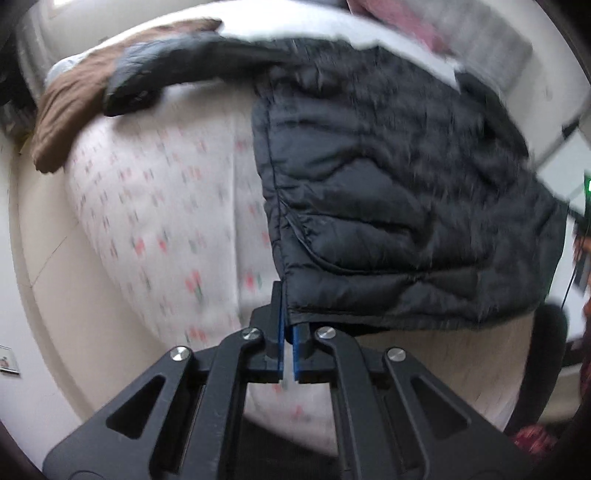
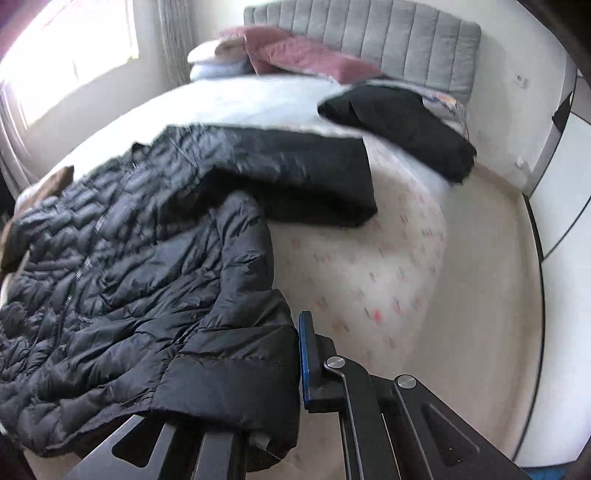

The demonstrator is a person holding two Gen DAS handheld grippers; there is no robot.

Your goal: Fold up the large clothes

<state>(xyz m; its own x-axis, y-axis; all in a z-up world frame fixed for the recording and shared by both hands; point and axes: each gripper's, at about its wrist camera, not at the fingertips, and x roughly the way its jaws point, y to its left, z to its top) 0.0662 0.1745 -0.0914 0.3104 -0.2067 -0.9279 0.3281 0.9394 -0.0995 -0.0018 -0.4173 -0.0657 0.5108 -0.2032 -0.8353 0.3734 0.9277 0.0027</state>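
Note:
A large black quilted puffer coat point(image 1: 399, 184) lies spread on a bed with a white flowered sheet point(image 1: 155, 206). My left gripper point(image 1: 288, 314) is shut on the coat's hem corner at its lower left edge. In the right wrist view the coat point(image 2: 122, 266) lies at the left, zipper up, with one sleeve point(image 2: 236, 332) draped toward me. My right gripper point(image 2: 295, 354) is shut on the sleeve cuff; the cuff hides the left finger, and only the right finger point(image 2: 304, 354) shows.
A brown garment point(image 1: 70, 110) lies at the bed's far left corner. A folded black garment point(image 2: 402, 122) and pink pillows point(image 2: 295, 55) sit near the grey headboard point(image 2: 369, 33). A window point(image 2: 74, 48) is at the left, a white wall point(image 2: 561, 229) at the right.

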